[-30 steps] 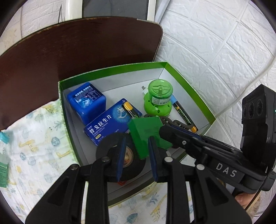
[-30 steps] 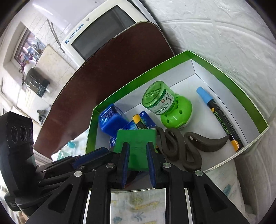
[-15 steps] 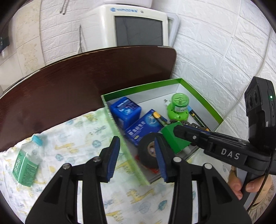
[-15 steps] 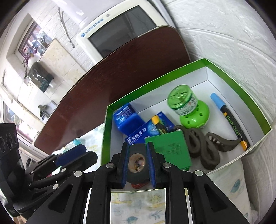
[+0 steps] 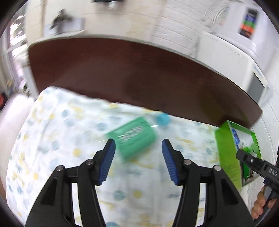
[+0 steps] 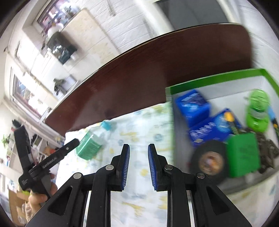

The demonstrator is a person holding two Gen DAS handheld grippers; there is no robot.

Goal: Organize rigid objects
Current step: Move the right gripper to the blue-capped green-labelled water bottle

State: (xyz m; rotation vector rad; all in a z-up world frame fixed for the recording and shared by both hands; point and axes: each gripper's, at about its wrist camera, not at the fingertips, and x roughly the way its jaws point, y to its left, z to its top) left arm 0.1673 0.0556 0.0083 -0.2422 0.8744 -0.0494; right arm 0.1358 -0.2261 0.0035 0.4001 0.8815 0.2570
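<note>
Left gripper [image 5: 138, 161] gapes empty before a blurred green-labelled bottle [image 5: 135, 138]; right gripper [image 6: 139, 167], stamped "DAS", narrowly open, empty

White brick wall [image 6: 111, 29] behind dark wooden table [image 6: 157, 69]; bright window [image 6: 52, 12].

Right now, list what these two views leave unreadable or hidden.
- Bottle label, left wrist view: motion blur smears the print.
- Box contents, left wrist view: its green wall and the frame edge hide most.
- Blue packs, right wrist view: text blurred.
- Marker, right wrist view: cut off by the edge.
- Left tongs and right tongs: open, holding nothing.
</note>
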